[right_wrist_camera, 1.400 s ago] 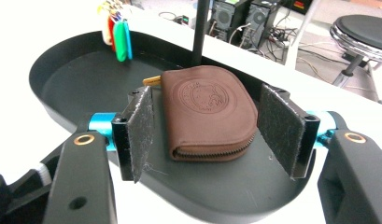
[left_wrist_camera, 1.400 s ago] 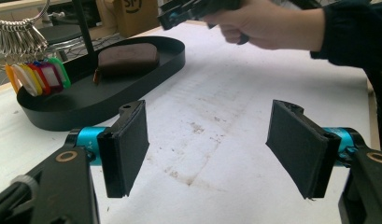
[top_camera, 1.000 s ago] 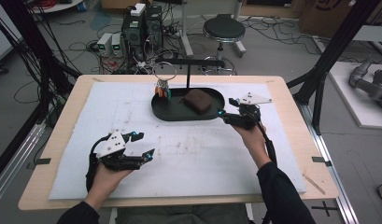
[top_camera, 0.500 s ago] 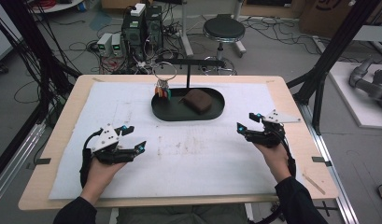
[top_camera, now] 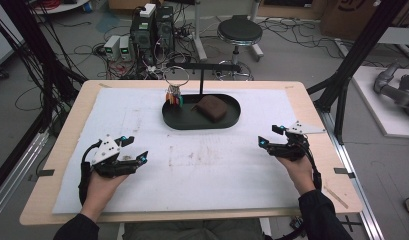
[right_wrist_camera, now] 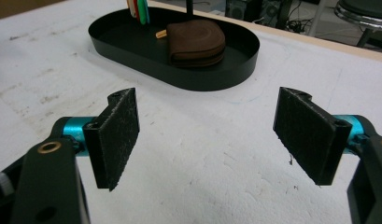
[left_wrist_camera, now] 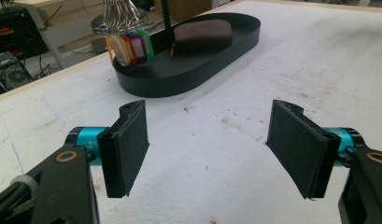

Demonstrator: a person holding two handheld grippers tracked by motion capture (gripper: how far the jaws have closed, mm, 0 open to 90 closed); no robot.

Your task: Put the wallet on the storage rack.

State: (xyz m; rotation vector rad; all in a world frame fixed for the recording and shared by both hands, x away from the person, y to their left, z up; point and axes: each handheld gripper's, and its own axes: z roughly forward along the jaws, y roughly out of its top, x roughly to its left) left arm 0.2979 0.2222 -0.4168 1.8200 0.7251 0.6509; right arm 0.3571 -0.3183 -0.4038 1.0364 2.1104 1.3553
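Note:
A black oval tray (top_camera: 178,121) sits at the table's far middle on the white mat. A brown pouch (top_camera: 210,108) lies inside it, and a bunch of coloured key tags (top_camera: 174,97) hangs from a ring on the tray's black stand (top_camera: 201,75). My left gripper (top_camera: 134,150) rests low at the front left, open and empty. My right gripper (top_camera: 270,136) is at the right, open and empty. The tray (left_wrist_camera: 198,70), pouch (left_wrist_camera: 202,33) and tags (left_wrist_camera: 130,46) lie ahead of the left gripper (left_wrist_camera: 207,144). The right gripper (right_wrist_camera: 207,135) faces the pouch (right_wrist_camera: 195,43) in the tray (right_wrist_camera: 216,77).
The white mat (top_camera: 202,165) covers most of the wooden table (top_camera: 312,115). Black frame posts (top_camera: 342,95) stand at the right edge, cables and computer boxes (top_camera: 152,25) lie on the floor behind, with a stool (top_camera: 239,30) beyond the table.
My right gripper has drawn back from beside the tray toward the right front of the table. The left gripper shifted slightly left and nearer the front edge. Both stay open.

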